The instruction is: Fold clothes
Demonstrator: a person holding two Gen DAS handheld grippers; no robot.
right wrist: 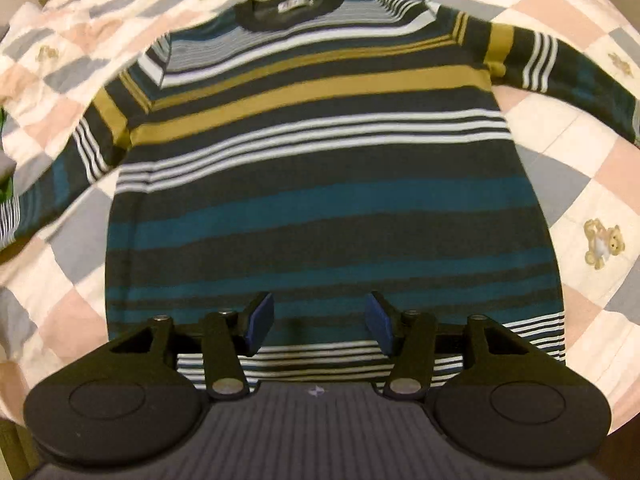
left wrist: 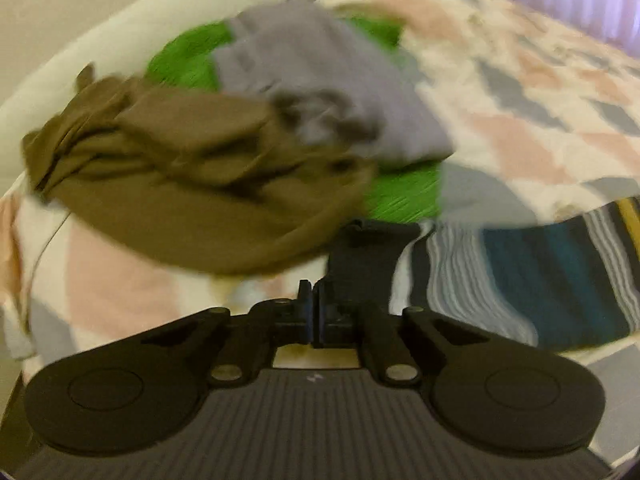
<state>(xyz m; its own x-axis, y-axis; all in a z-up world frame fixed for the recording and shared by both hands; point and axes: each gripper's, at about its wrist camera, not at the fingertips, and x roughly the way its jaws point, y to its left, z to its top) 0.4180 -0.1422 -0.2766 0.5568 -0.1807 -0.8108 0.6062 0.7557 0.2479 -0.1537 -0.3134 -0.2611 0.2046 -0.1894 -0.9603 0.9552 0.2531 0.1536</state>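
right gripper jaws spread over striped sweater; left gripper pinches its cuff.

The left gripper has its two fingers pressed together, with almost no gap, and a dark piece of cloth is pinched between them. This view is blurred. The right gripper has its fingers spread wide apart, with the blue pads facing each other and nothing between them. It hangs low, pointing forward.
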